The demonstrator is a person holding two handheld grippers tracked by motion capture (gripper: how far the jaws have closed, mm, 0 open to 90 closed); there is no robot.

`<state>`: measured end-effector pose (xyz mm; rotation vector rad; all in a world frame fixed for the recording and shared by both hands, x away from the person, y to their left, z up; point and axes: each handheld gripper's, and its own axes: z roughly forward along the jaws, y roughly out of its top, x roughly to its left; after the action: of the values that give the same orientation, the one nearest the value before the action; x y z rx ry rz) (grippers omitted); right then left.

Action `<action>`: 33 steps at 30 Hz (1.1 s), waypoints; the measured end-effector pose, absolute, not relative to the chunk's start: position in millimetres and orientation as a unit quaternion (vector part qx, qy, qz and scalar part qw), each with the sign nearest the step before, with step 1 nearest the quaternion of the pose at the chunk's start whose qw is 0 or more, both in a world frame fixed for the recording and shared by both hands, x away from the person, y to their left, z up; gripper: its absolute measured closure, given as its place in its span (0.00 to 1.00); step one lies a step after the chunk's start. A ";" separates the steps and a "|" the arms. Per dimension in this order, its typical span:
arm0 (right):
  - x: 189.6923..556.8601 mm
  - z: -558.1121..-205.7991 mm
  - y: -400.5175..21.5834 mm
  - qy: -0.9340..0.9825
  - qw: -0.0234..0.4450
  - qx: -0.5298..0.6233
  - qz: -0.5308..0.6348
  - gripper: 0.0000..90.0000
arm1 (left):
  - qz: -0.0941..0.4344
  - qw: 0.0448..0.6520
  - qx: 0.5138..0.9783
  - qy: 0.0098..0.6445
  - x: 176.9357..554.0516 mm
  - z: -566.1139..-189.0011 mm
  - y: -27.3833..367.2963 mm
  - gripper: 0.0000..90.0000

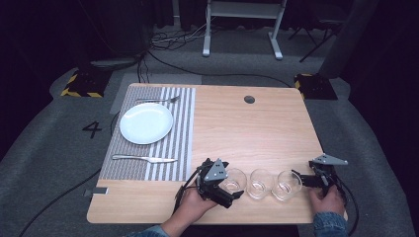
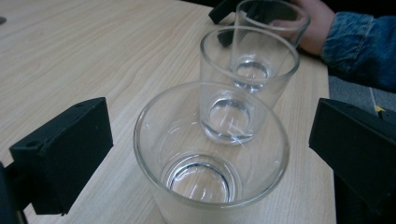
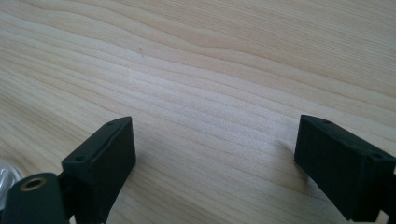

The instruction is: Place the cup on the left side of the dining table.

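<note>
**Left jaws straddle the nearest glass; right jaws gape over bare wood**

Your left gripper (image 1: 232, 190) sits at the near edge of the table (image 1: 257, 123), at the left end of a row of three clear glasses. In the left gripper view its jaws stand wide apart with the nearest glass (image 2: 210, 149) between them, a gap showing on either side, so nothing is clamped. That glass stands upright on the wood. Behind it in that view come the middle glass (image 2: 247, 84) and the far glass (image 2: 271, 42), also upright, one after another in line; from above they read as left glass (image 1: 233, 179), middle (image 1: 260, 183) and right (image 1: 287, 184), close together.

Your right gripper (image 1: 304, 180) rests just beside the right end of the row, held in your right hand (image 1: 326, 200). In the right gripper view its jaws are spread wide with plain tabletop between them and nothing in their hold; a sliver of glass shows at the lower left corner.

Well apart, on the far left of the table, a striped placemat (image 1: 180, 128) carries a white plate (image 1: 146, 123), with a fork (image 1: 158, 100) beyond it and a knife (image 1: 143, 158) on its near side.
</note>
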<state>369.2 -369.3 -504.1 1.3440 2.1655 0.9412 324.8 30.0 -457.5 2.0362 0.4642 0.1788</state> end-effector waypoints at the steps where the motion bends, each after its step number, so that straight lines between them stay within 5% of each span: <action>1: 369.2 -504.1 -369.3 0.779 0.211 0.484 0.339 0.14 | 0.074 0.493 0.845 0.192 325.7 -460.0 29.2 0.00; 11: 369.2 -504.1 -369.3 0.779 0.211 0.484 0.339 0.14 | 0.067 0.474 0.856 0.195 330.5 -478.0 21.1 0.04; 18: 369.2 -504.1 -369.3 0.779 0.211 0.483 0.339 0.14 | 0.062 0.467 0.861 0.189 329.4 -487.1 17.8 0.21; 33: 369.2 -504.1 -369.3 0.779 0.211 0.484 0.339 0.14 | 0.064 0.465 0.861 0.197 326.9 -479.4 16.5 0.22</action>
<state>369.2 -369.3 -504.1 1.3442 2.1656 0.9413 326.9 16.5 -479.4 2.1147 0.4830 0.1579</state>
